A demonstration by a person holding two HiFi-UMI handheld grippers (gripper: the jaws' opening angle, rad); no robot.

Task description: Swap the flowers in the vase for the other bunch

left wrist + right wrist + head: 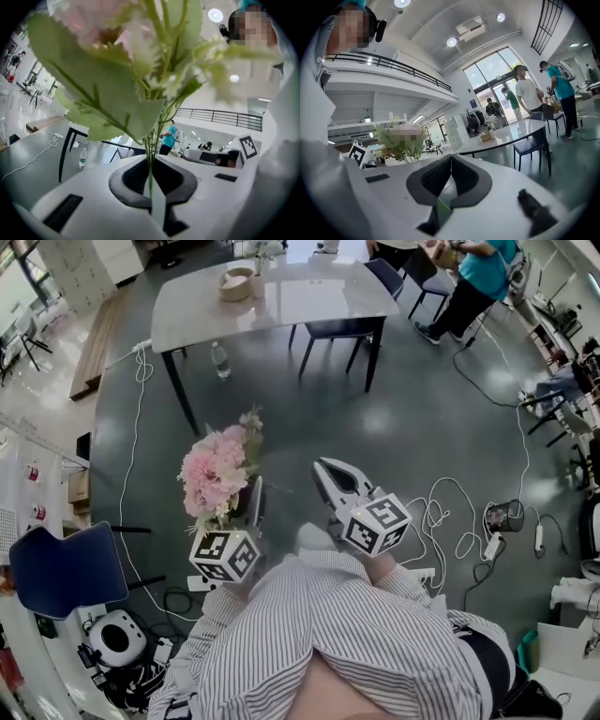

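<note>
A bunch of pink flowers (217, 472) with green leaves stands up from my left gripper (255, 489), which is shut on its thin green stems (149, 159). In the left gripper view the leaves (108, 103) and a pale pink bloom fill the upper picture. My right gripper (324, 469) is level beside it, shut with nothing between its jaws (451, 160). Far ahead, on the white table (309, 298), stands a small vase (258, 281) with white flowers (490, 122), next to a round basket (235, 283). The pink bunch (400, 138) shows at the left of the right gripper view.
Dark chairs (339, 330) stand at the table's far side, and a water bottle (219, 360) is on the floor under it. A person in a teal top (483, 276) stands at the back right. White cables (448, 521) lie on the floor at right; a blue chair (58, 570) at left.
</note>
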